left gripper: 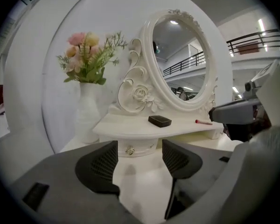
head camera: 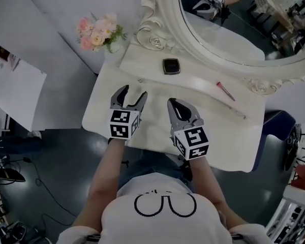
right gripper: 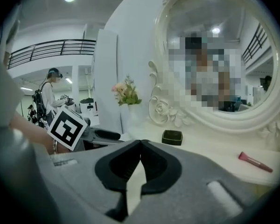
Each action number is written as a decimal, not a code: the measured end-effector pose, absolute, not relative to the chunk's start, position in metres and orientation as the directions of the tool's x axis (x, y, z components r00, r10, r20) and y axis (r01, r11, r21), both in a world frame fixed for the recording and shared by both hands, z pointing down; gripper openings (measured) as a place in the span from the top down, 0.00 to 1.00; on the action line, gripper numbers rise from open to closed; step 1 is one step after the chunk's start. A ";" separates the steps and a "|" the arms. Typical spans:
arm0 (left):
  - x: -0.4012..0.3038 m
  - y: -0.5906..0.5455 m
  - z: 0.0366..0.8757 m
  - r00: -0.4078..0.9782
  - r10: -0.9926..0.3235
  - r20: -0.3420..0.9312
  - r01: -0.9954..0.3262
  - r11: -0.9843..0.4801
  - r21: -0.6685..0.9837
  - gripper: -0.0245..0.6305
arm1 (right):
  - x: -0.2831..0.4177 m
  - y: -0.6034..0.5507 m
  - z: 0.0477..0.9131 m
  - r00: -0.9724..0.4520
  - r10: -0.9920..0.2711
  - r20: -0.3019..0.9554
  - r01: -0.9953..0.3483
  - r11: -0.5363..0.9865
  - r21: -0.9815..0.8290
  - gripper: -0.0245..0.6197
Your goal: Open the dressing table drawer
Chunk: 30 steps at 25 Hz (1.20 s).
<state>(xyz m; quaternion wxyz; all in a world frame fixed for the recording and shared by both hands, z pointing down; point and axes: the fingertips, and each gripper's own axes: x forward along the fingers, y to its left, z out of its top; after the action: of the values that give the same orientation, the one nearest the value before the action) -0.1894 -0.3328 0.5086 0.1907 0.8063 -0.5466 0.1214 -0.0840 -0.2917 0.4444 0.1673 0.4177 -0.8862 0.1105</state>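
Note:
The white dressing table (head camera: 104,117) has a raised shelf (left gripper: 126,127) under an oval mirror (left gripper: 179,59). A small drawer (left gripper: 144,148) with a metal knob (left gripper: 129,150) sits beneath that shelf, closed. In the left gripper view my left gripper (left gripper: 139,146) is open and empty. It points at the drawer front from a short way off, touching nothing. In the head view the left gripper (head camera: 134,90) hovers over the tabletop. Beside it my right gripper (head camera: 172,102) is shut with nothing in it. In its own view the right gripper (right gripper: 140,142) has its tips touching.
A black compact (head camera: 171,65) and a red lipstick (head camera: 225,91) lie on the shelf. A vase of pink flowers (head camera: 97,34) stands at the table's back left corner. The person stands against the table's front edge. Cables lie on the dark floor (head camera: 35,177) to the left.

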 end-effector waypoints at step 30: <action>-0.188 -0.373 0.582 0.412 -0.708 0.574 -0.908 -0.375 0.189 0.82 | -0.088 -0.291 0.481 -0.478 -0.717 0.508 -0.855 0.512 -0.083 0.97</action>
<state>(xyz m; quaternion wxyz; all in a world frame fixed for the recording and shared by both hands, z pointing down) -0.1882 -0.3728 0.5820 0.2450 0.8036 -0.5025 0.2041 -0.0882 -0.2913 0.4811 0.2100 0.4658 -0.8436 0.1650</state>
